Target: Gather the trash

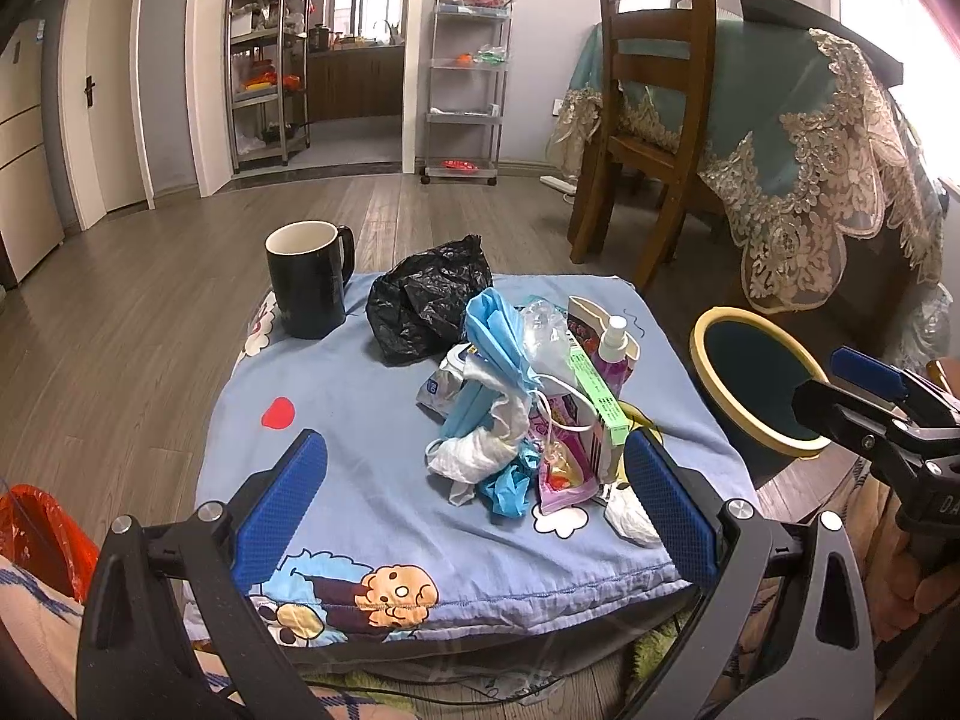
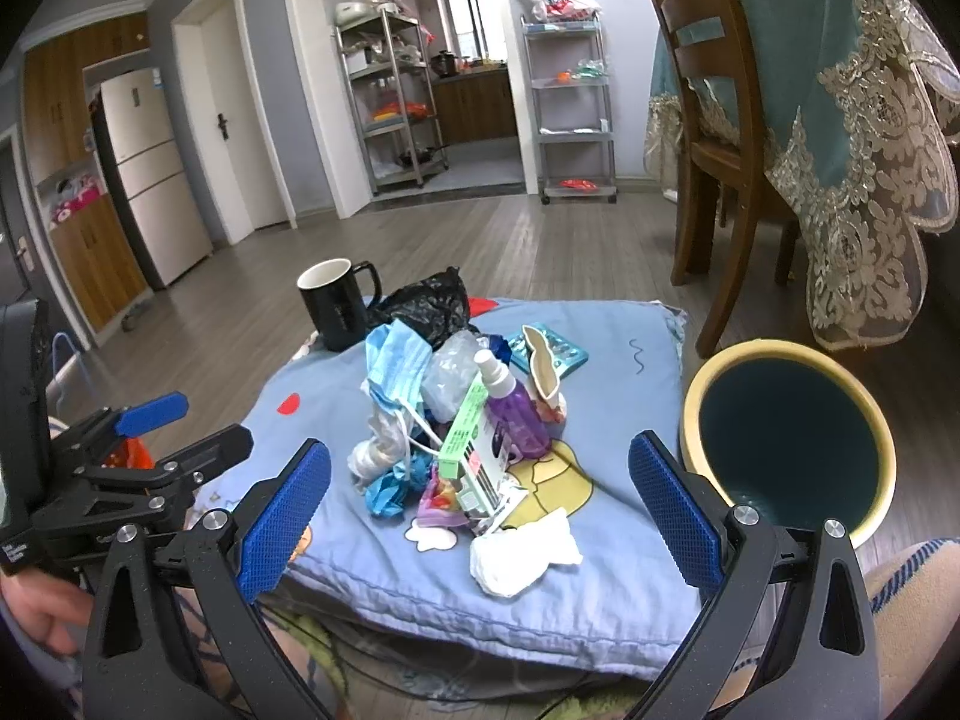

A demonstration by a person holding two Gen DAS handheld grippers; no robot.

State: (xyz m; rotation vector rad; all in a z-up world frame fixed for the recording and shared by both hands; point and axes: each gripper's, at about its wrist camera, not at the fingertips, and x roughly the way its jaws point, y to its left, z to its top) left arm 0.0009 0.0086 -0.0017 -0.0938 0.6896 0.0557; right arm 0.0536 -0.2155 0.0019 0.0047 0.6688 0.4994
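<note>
Left wrist view: the left gripper is hovering with its blue pads spread wide and holding nothing. Between and just ahead of them a trash pile is lying on a blue cartoon cushion; a black mug is standing farther ahead to the left, a crumpled black bag beside it.

Right wrist view: the right gripper is likewise gaping wide and empty. A white tissue is lying between its pads, the pile just beyond. A yellow-rimmed bin is sitting immediately to its right.
</note>
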